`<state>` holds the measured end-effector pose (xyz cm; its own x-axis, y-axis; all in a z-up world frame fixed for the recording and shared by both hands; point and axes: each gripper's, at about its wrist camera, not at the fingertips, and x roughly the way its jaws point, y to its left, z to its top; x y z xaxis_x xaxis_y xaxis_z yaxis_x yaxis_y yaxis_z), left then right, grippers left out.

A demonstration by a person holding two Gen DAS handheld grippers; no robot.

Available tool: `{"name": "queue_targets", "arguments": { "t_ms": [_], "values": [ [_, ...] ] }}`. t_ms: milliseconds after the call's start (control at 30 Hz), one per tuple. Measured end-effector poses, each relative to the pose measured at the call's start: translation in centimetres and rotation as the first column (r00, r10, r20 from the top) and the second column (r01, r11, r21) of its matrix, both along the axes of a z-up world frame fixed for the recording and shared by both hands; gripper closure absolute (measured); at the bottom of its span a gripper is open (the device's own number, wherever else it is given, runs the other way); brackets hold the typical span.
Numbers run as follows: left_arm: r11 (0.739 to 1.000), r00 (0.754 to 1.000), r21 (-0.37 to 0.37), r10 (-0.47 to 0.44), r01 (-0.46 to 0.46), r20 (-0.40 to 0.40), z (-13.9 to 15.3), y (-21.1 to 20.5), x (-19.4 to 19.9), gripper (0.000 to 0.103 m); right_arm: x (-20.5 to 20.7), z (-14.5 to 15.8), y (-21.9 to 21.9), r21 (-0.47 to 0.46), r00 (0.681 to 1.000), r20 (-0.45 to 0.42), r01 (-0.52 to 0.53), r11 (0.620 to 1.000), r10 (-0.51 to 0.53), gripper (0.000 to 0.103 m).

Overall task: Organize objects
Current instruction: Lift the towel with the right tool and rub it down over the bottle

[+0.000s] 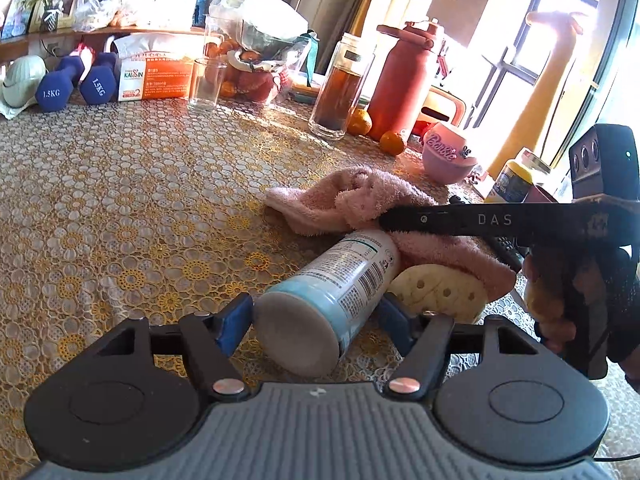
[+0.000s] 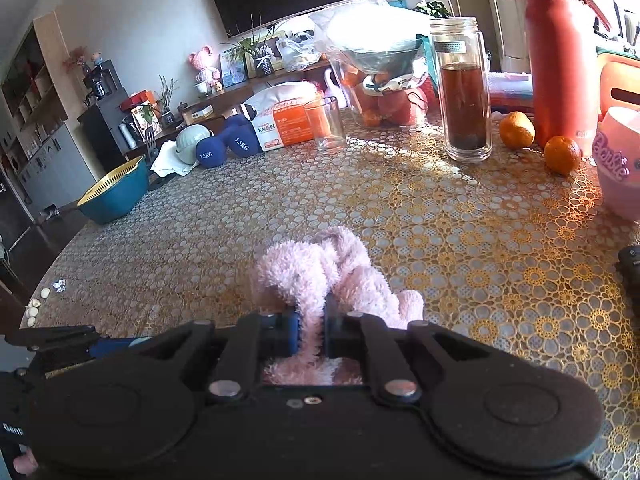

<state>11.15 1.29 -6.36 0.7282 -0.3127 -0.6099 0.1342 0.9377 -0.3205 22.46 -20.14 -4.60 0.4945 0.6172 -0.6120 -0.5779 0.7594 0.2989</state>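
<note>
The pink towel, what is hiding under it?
Under the pink towel, a cream-colored thing with holes pokes out beside the lying bottle. The towel covers the rest of it, so what it is can't be told.

A pale pink fluffy towel [image 1: 360, 204] lies on a tablecloth [image 1: 140, 200] patterned with gold and white lace-like flowers. A white bottle [image 1: 332, 284] carries light blue bands (its base is grey). Behind stand navy dumbbells [image 1: 72, 84], a brick-red flask [image 1: 404, 80] and orange tangerines [image 2: 516, 130].
</note>
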Motion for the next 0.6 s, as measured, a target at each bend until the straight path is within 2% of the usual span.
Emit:
{"name": "queue_targets", "arguments": {
  "t_ms": [233,367,500,600],
  "values": [
    [0.999,0.999,0.029,-0.040,0.041,-0.013,-0.5,-1.3,-0.3,0.038,-1.7,-0.1,-1.9,-0.013,1.000,0.012,0.024,1.000,-0.024,0.093],
    [0.996,0.998,0.068,-0.053,0.054,-0.021,-0.8,-2.1,-0.6,0.039,-2.7,1.0,-2.4,-0.029,0.997,0.067,0.038,0.999,-0.036,0.093],
    [0.994,0.998,0.089,-0.057,0.058,-0.013,-0.8,-2.4,-0.7,0.039,-4.4,3.2,-1.5,0.012,0.991,0.113,-0.076,0.997,0.074,0.093],
    [0.993,0.998,0.101,-0.061,0.062,-0.008,-0.9,-2.5,-0.9,0.039,-5.8,3.8,0.2,0.023,0.975,0.108,-0.196,0.980,0.192,0.093]
  ]
}}
